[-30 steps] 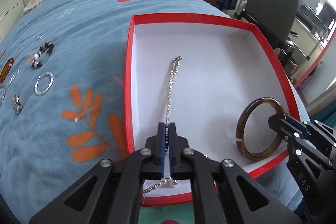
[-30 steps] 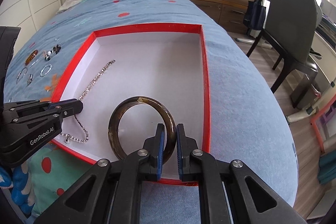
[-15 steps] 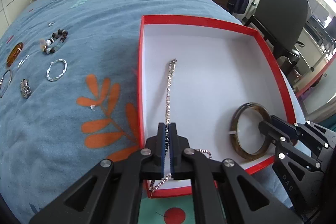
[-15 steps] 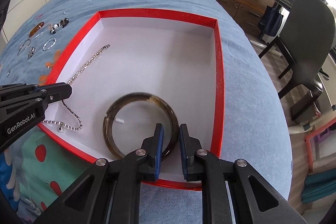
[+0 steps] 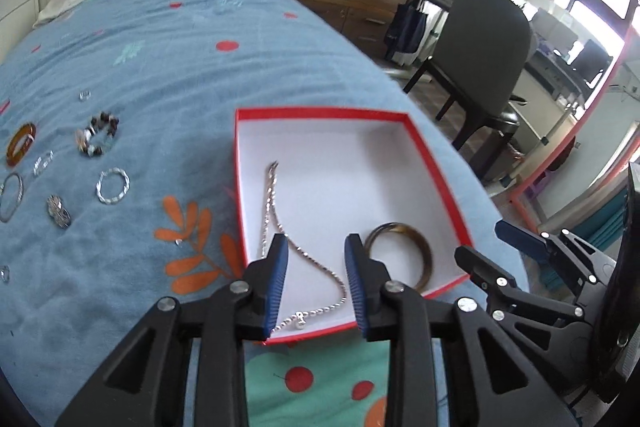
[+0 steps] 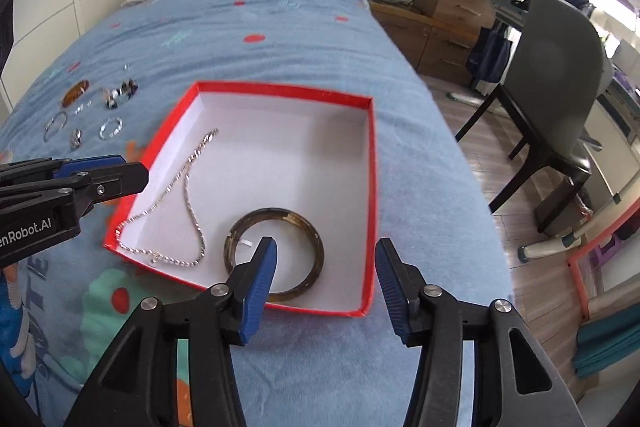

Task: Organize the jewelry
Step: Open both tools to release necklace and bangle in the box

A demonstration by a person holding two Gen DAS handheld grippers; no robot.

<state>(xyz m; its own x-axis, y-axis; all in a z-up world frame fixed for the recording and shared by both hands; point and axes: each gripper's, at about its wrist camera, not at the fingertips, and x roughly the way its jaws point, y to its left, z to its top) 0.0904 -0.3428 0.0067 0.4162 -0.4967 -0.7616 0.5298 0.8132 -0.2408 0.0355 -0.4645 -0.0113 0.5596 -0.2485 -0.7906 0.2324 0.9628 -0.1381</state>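
Red box [image 6: 370, 163] already holding silver chain [image 6: 188, 187] and brown bangle [image 6: 276, 259]; both tongs [image 5: 316, 281] [image 6: 324, 283] opening, empty. Next: reaching for jewelry on bed [image 5: 112, 185].

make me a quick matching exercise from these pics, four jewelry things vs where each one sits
Things:
1. silver chain
2. brown bangle
3. beaded bracelet
4. amber oval piece

Places:
A. on the bedspread, farthest left of the four
B. in the red box, left side
C. on the bedspread, between the amber piece and the box
D. in the red box, near right corner

Pairs: 1-B, 2-D, 3-C, 4-A
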